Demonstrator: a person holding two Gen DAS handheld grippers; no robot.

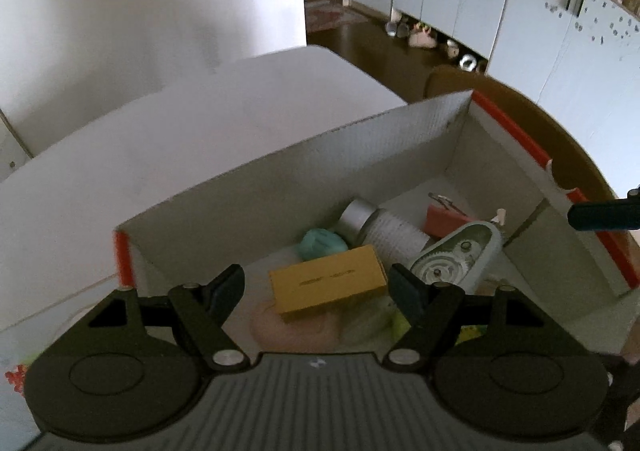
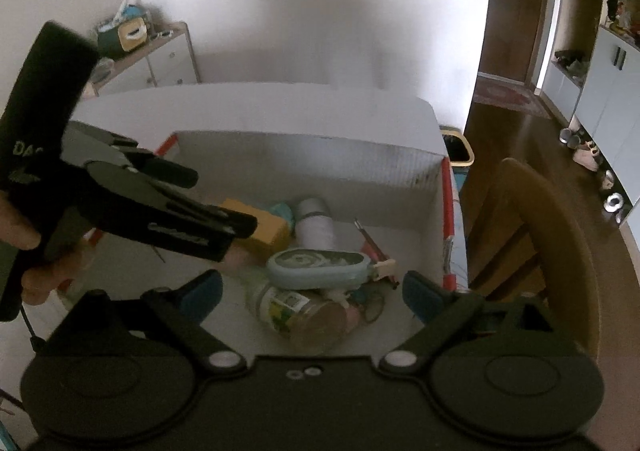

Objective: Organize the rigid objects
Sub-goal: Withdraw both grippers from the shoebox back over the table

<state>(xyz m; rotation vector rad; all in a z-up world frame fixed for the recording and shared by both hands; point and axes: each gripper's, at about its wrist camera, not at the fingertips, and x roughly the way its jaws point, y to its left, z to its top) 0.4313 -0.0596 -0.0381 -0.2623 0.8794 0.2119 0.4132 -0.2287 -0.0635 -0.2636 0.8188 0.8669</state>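
An open cardboard box (image 1: 360, 155) with white walls and orange edges holds several items. Among them are a yellow box (image 1: 328, 283), a white bottle with a silver cap (image 1: 384, 231), a pale green tape dispenser (image 1: 456, 255), a teal lump (image 1: 322, 245) and a pink piece (image 1: 444, 221). My left gripper (image 1: 316, 289) hovers open above the yellow box, pads clear of it. In the right wrist view, my right gripper (image 2: 312, 291) stands open over a lying glass jar (image 2: 304, 315) and the tape dispenser (image 2: 320, 269). A hand holds the left gripper (image 2: 208, 207) at the left.
The box rests on a white table (image 1: 200, 123) against a white wall. A wooden chair (image 2: 532, 235) stands close to the box's right side. A bin (image 2: 460, 149), pale cabinets (image 1: 560, 31) and a small drawer unit (image 2: 160, 63) lie further off.
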